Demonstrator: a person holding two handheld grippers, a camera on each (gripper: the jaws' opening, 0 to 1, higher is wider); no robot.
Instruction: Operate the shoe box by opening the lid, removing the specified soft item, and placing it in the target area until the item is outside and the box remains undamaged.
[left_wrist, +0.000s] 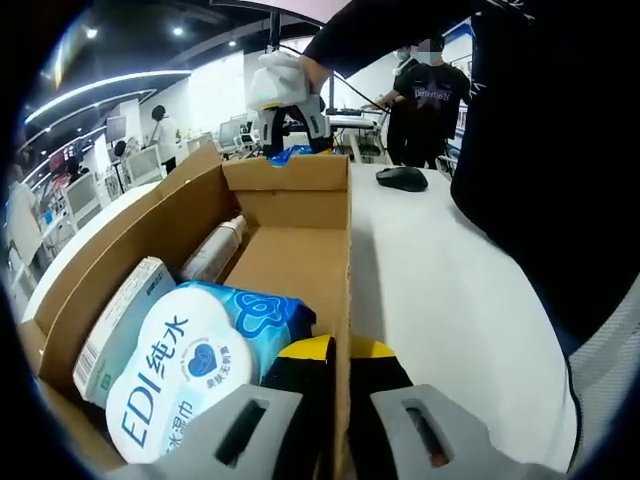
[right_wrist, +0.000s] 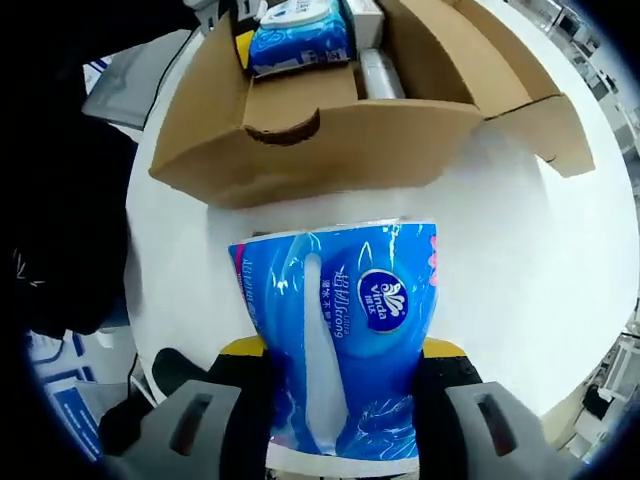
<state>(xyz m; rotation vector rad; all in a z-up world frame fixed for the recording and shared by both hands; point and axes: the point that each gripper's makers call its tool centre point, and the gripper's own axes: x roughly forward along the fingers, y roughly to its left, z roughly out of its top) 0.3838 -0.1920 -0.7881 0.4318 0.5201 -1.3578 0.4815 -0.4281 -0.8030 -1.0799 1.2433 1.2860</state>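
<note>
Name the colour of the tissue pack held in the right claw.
Blue, with a white streak and logo: the tissue pack, best seen in the right gripper view.

Open cardboard box (left_wrist: 300, 215), wet wipes pack (left_wrist: 195, 365) inside, left gripper (left_wrist: 335, 385) straddling wall

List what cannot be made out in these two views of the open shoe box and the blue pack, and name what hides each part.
- Left gripper view: the left tool straddles the shoe box wall, hiding the wet wipes pack's lower part.
- Left gripper view: the bottle's label is too small to read.
- Right gripper view: the right tool covers the blue tissue pack's lower sides.
- Right gripper view: the box flap hides the box floor.
</note>
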